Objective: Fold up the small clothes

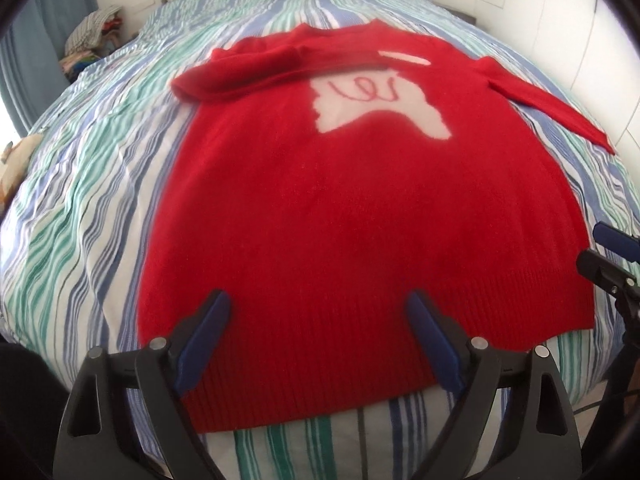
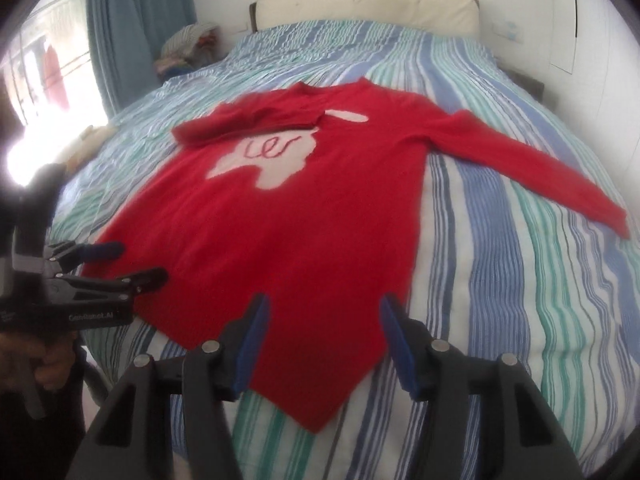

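Note:
A red knit sweater [image 1: 340,208] with a white patch lies flat on the striped bed, hem toward me. Its left sleeve [image 1: 248,68] is folded across the chest; its right sleeve [image 1: 548,100] stretches out to the right. My left gripper [image 1: 320,312] is open and empty, just above the hem. My right gripper [image 2: 324,320] is open and empty over the sweater's [image 2: 288,220] near right hem corner. The left gripper [image 2: 116,264] also shows at the left of the right wrist view, and the right gripper [image 1: 600,252] at the right edge of the left wrist view.
The striped bedsheet [image 2: 520,260] covers the whole bed. A pile of clothes [image 2: 188,44] sits at the far left by the blue curtain [image 2: 128,20]. A cream headboard [image 2: 360,4] and white walls stand behind. A small pale object [image 1: 16,160] lies at the bed's left edge.

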Demonstrator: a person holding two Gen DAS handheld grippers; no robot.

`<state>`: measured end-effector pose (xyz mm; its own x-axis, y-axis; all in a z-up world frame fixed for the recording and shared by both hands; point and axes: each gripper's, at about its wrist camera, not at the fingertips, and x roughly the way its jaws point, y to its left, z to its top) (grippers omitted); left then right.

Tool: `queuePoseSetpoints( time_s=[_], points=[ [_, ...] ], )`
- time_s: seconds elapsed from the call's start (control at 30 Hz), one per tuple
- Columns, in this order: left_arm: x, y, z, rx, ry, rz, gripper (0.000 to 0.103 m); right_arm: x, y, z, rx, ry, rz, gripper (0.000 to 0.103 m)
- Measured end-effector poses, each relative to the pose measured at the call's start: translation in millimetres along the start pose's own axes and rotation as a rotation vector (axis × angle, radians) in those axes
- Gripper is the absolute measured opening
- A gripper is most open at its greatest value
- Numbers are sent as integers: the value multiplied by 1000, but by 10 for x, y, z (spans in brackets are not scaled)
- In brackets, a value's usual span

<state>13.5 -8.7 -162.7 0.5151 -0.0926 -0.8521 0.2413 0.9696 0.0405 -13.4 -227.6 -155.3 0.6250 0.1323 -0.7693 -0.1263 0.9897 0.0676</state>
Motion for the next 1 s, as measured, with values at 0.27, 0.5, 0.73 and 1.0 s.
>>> queuePoseSetpoints(
  time_s=[0.27, 0.5, 0.73, 1.0],
  points=[
    [99, 39, -43, -30, 31, 6, 102, 221, -198, -176, 98, 118, 11, 58],
    [127, 45, -60, -28, 44, 6, 102, 156, -163, -184, 87, 109, 5, 59],
    [128, 58, -67, -15, 45, -18, 103, -1, -123, -141, 58, 43, -34, 59],
    [124, 35, -78, 15, 43, -20, 103, -29, -99, -66, 34, 6, -48, 60]
  ],
)
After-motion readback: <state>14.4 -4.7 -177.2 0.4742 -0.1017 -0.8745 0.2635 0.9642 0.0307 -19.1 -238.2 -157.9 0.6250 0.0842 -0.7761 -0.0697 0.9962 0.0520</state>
